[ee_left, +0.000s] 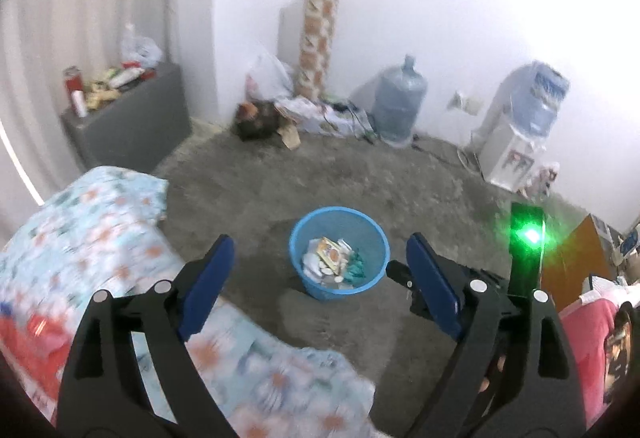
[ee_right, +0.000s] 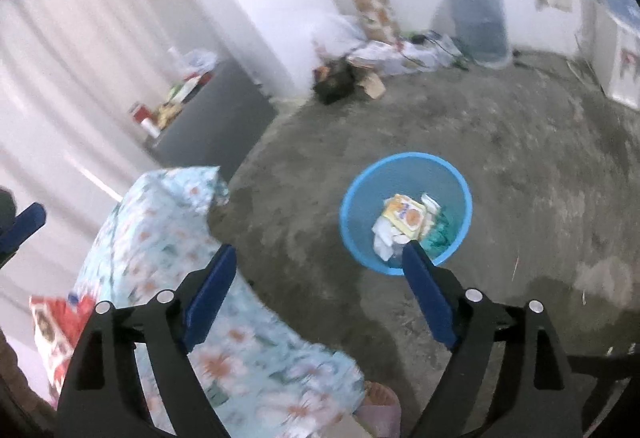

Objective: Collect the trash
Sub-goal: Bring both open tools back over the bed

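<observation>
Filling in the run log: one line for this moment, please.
left gripper: open, empty | right gripper: open, empty | blue basket: on floor, trash inside

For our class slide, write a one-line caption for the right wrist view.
Open right gripper above grey concrete floor, round blue plastic bin holding paper trash.

no legible txt or labels anywhere.

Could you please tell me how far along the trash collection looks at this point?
Done: the blue bin already holds wrappers and tissues. In hand: nothing; the left gripper and the right gripper are both open and empty. Left: possibly the clutter by the far wall.
</observation>
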`<state>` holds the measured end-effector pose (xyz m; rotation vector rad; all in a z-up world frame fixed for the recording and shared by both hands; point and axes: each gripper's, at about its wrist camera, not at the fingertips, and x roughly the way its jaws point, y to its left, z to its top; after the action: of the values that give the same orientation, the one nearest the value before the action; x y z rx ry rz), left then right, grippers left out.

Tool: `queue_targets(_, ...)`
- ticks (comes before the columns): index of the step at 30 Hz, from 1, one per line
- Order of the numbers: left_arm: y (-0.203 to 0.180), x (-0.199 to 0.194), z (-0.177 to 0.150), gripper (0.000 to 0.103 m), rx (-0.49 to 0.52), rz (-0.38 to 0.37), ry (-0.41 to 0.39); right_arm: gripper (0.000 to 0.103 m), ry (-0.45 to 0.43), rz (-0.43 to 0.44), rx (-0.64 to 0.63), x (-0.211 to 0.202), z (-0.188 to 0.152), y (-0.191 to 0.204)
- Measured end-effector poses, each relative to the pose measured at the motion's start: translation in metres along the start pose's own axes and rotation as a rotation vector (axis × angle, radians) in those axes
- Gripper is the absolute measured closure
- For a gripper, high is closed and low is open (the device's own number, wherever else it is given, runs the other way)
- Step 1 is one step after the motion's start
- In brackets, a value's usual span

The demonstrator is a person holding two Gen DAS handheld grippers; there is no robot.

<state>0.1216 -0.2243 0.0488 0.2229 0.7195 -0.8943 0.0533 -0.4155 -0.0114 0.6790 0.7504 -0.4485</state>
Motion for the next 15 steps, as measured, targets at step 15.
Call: queue_targets(15,0.093,-0.157,-0.118,0.019,-0.163,0.280,-0.141,0.007,-0.063,-0.153,-0.387,-0.042,-0.052,0.133)
